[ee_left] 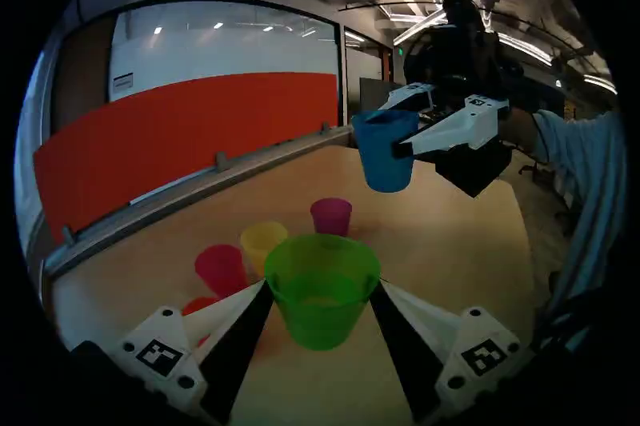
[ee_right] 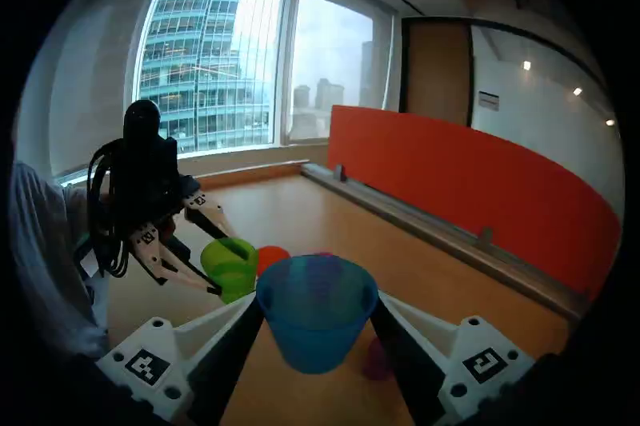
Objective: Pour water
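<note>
— Where are the cups on your end?

— The green cup [ee_left: 322,314] stands upright between both fingers of my left gripper [ee_left: 322,286], which press on its sides; the blue cup [ee_right: 317,334] is clamped the same way in my right gripper [ee_right: 318,298]; whether either holds water, I cannot tell.

— How do the two stand to each other?

— In the left gripper view my right gripper reaches in from the right, raised above the table [ee_left: 456,242], with the blue cup lifted clear of the wood and near upright; a pale sleeve [ee_left: 588,178] runs behind it; the cups are apart, the blue one higher and farther off.

— What does each camera add?

— The left gripper view gives me a magenta cup [ee_left: 330,216], a yellow cup [ee_left: 263,240] and a red cup [ee_left: 221,268] standing on the table just beyond the green one, before an orange partition [ee_left: 184,134]; the right gripper view gives me my left gripper side-on at the left, fingers closed on the green cup, with a window [ee_right: 216,66] behind.
</note>
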